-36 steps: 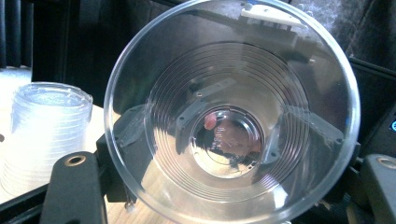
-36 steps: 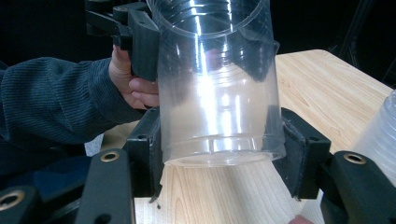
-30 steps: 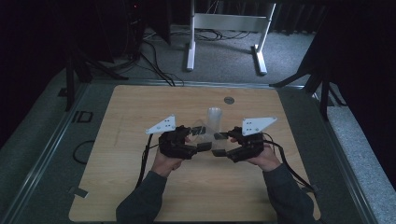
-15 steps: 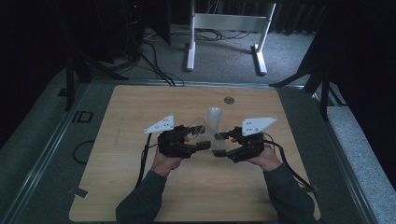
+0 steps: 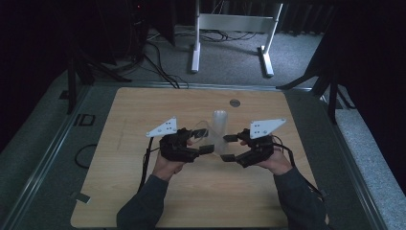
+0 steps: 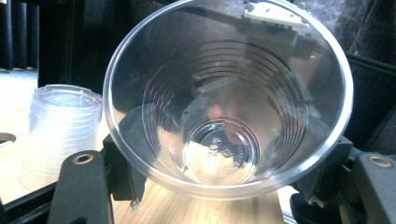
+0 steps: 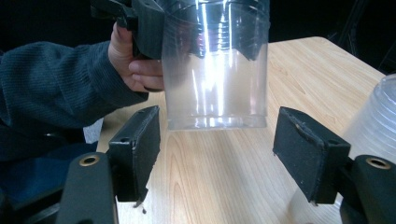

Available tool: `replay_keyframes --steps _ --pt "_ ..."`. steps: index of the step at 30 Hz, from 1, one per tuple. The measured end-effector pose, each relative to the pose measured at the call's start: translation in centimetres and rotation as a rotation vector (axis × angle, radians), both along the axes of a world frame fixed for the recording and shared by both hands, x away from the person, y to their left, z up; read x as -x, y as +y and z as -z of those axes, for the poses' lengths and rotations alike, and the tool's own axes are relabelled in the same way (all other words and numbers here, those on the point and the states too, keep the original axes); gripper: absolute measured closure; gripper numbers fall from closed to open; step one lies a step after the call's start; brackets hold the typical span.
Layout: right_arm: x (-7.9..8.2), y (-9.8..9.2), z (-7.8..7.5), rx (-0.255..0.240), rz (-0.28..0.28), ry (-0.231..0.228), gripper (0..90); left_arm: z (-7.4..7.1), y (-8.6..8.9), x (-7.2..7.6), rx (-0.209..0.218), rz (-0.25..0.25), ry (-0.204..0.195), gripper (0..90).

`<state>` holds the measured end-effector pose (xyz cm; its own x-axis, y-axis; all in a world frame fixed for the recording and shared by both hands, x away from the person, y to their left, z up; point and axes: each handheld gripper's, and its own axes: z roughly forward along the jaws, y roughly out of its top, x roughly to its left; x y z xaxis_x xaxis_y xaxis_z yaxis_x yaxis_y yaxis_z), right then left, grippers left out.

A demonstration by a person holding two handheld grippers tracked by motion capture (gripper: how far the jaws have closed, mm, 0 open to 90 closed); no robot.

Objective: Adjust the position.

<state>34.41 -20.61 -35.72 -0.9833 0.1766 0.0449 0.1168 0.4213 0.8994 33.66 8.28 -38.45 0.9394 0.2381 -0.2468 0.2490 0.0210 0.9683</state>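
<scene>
Item: clear plastic cup (image 6: 224,116), one, separated from the stack.

Nearest: my left gripper (image 5: 207,141), jaws clamped on the cup's wall near the rim. The cup lies tipped on its side, long axis running from my left gripper toward my right, mouth at the left, base at the right.

Next: my right gripper (image 7: 217,154), jaws just opened, pads standing clear either side of the cup's base (image 7: 217,122), touching nothing.

Beyond: stack of cups (image 5: 219,122), upright on the table (image 5: 143,105), just behind both grippers.
</scene>
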Motion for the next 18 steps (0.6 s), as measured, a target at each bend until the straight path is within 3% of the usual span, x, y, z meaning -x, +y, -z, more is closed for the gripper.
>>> replay_keyframes --steps 12,18 --pt "0.03 0.32 -0.85 0.083 -0.007 -0.023 29.8 -0.1 -0.13 0.14 -0.084 -0.004 -0.013 30.8" --pt "0.0 0.53 -0.73 0.101 -0.014 -0.021 29.8 -0.11 -0.37 0.19 -0.133 -0.004 -0.021 30.9"
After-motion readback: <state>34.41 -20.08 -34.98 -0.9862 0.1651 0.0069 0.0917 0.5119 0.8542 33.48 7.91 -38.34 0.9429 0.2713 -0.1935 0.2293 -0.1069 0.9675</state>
